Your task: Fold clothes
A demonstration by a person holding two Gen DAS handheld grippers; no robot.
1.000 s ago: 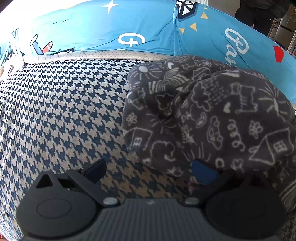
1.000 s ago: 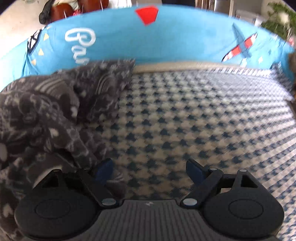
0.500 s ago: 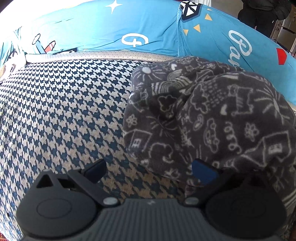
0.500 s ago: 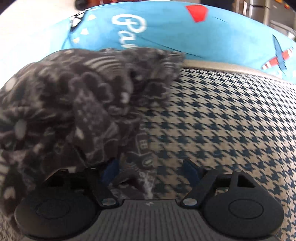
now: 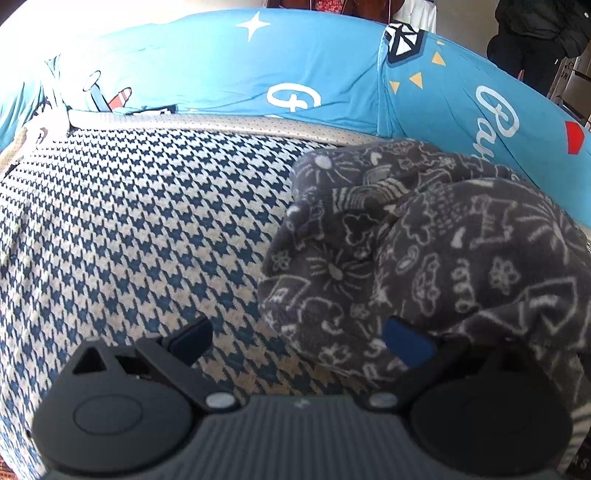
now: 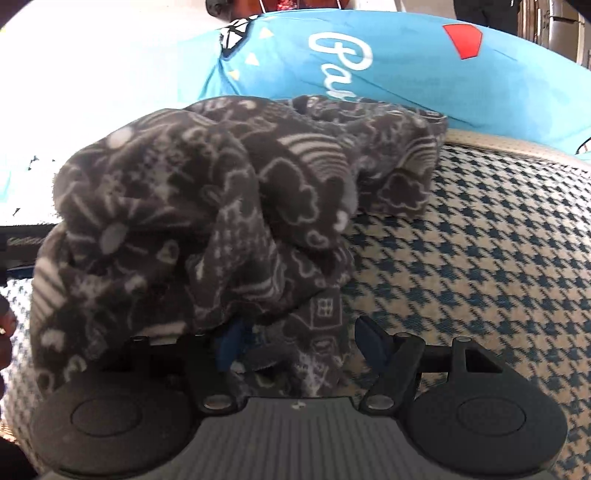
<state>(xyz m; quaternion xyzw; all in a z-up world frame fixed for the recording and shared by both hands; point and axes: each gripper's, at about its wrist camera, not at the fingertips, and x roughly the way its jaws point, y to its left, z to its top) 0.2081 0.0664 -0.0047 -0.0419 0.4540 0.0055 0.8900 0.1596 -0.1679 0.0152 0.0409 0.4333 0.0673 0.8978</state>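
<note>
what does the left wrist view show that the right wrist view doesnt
Only the left wrist view shows the left gripper, open over bare houndstooth cover, and a white star print on the blue cushion. Only the right wrist view shows the right gripper, jaws closing with a fold of fleece between them. Both show the crumpled dark grey fleece garment with white doodle print lying on the blue-and-cream houndstooth sofa cover against the blue printed cushion.
</note>
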